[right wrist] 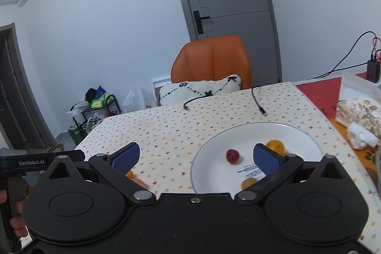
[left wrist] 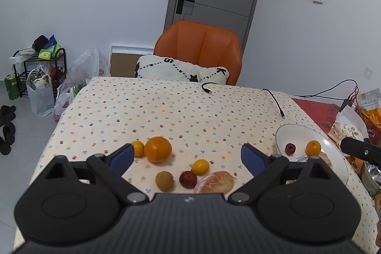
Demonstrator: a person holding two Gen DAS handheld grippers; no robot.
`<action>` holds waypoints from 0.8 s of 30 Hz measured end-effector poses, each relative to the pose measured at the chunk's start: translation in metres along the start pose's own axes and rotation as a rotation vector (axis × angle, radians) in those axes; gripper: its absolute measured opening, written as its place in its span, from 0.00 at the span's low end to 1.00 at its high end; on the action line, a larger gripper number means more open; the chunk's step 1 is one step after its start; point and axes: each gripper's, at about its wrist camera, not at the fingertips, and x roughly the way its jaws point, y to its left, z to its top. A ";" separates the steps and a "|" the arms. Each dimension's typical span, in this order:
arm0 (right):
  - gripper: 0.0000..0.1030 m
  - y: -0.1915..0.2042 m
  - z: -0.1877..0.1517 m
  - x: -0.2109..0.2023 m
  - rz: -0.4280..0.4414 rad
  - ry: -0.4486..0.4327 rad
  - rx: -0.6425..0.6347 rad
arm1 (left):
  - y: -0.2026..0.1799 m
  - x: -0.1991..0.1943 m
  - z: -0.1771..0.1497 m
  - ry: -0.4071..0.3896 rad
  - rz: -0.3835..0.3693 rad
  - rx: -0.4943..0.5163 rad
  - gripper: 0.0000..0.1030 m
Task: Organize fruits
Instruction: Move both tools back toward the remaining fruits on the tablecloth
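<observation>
My left gripper [left wrist: 187,156] is open and empty above the table, over loose fruit: a big orange [left wrist: 157,149], a small orange [left wrist: 137,148], a yellow citrus [left wrist: 200,166], a brown kiwi [left wrist: 164,181], a dark red fruit [left wrist: 188,179] and a wrapped peeled fruit [left wrist: 215,182]. A white plate [left wrist: 331,146] at the right holds a red fruit [left wrist: 290,148] and a small orange [left wrist: 313,148]. My right gripper [right wrist: 195,158] is open and empty above the plate [right wrist: 300,135], which holds a red fruit [right wrist: 232,156] and two small oranges [right wrist: 276,145], one partly hidden [right wrist: 248,183].
The table has a dotted cloth [left wrist: 166,111] with two black cables [left wrist: 273,99] on it. An orange chair [left wrist: 200,49] with a white cushion [left wrist: 176,70] stands at the far side. Snack bags [right wrist: 359,116] lie at the right. Bags and a rack [left wrist: 40,77] stand on the floor at the left.
</observation>
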 end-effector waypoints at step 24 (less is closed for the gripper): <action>1.00 0.052 -0.022 0.037 0.135 0.094 -0.061 | 0.039 -0.003 -0.023 0.024 0.035 -0.060 0.84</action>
